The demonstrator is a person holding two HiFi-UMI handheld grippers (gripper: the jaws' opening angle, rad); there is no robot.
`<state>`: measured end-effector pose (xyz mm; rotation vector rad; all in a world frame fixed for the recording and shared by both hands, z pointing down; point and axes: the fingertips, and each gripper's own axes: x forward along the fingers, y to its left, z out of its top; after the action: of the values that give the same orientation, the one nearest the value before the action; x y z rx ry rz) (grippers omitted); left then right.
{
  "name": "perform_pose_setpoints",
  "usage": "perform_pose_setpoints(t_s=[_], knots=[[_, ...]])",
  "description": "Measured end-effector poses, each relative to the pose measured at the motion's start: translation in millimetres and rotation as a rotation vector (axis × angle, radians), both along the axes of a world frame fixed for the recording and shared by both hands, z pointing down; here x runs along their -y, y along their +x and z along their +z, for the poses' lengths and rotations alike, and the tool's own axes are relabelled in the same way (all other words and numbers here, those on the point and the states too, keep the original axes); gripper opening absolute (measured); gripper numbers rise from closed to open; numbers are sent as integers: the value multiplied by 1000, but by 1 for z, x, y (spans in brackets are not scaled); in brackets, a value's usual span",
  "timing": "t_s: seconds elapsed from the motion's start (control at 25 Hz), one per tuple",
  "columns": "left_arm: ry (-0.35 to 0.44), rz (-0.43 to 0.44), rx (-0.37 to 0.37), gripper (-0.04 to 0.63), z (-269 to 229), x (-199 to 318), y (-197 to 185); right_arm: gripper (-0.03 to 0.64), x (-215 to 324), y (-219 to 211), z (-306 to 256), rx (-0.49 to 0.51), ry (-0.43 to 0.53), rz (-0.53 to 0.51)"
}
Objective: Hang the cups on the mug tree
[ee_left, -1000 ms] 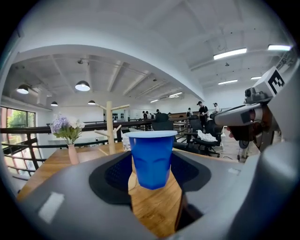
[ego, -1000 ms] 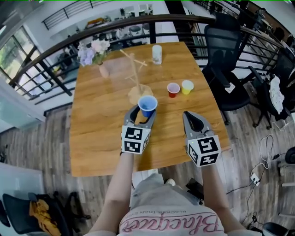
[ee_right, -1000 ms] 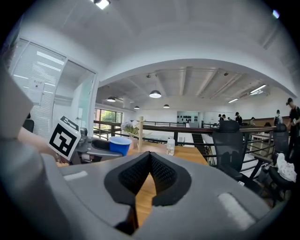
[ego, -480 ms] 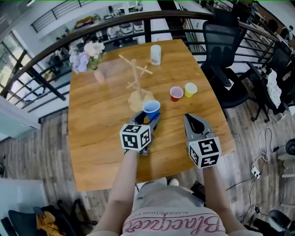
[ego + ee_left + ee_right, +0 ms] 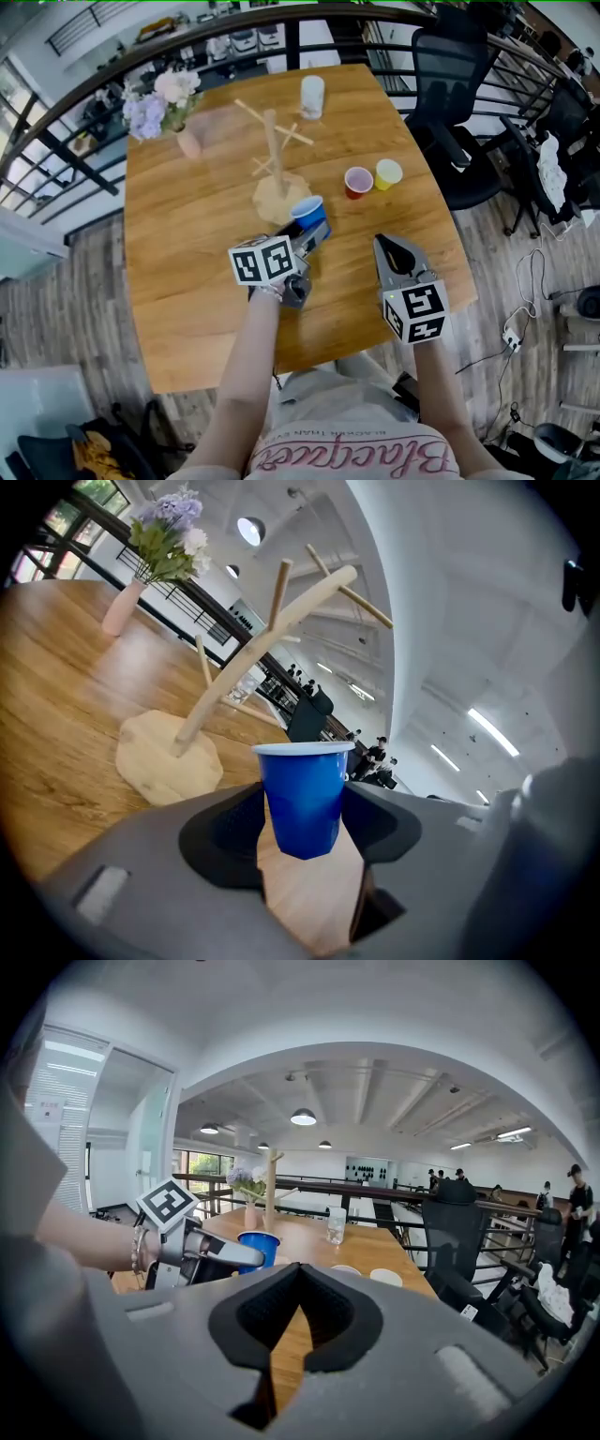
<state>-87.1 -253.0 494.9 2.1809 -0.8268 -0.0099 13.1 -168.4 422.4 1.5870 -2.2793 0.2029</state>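
The wooden tabletop (image 5: 187, 281) carries the mug tree (image 5: 275, 159), which stands near its middle on a pale disc base. The left gripper (image 5: 307, 231) is the nearer tool: its jaws are pinching the blue cup (image 5: 302, 794) by the lower body, and the head view places the cup just beside the base, on its near right side. In the left gripper view the tree lies ahead and to the left of the jaws; its trunk leans across the picture while the cup stands square to it, so the gripper appears rolled relative to the tree. The cup's long axis runs crosswise to the jaws, mouth away from the tabletop, with the pegs higher than the rim. No handle is visible, so hanging probably requires turning the mouth onto a peg tip. The right gripper (image 5: 297, 1274) hovers above the near right part of the tabletop, well apart from the tree, jaws pressed together on nothing. A red cup (image 5: 357, 181) and a yellow cup (image 5: 387, 173) stand side by side to the right of the tree. In the head view the marker cube hides most of the left jaws; the number of free pegs is hard to make out.
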Motion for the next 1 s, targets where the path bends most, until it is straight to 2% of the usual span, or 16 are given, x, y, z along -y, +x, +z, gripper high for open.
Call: perform_pose_setpoints(t_s=[0.16,0.28,0.52,0.72,0.84,1.0], knots=[[-80,-2,-54,272,9,5,6,2,5,-1,4,-12,-10,-27],[-130,-27,-131,272,9,11,7,2,9,3,5,-22,-16,-49],[-197,-79,-238,270,9,30,9,2,24,16,5,-28,-21,-76],[-263,-150,-422,270,4,46,4,2,33,25,9,-24,-31,-98],[-267,-151,-506,270,1,53,4,2,37,28,12,-15,-36,-114],[-335,-196,-619,270,2,60,0,2,44,26,14,-9,-36,-143]])
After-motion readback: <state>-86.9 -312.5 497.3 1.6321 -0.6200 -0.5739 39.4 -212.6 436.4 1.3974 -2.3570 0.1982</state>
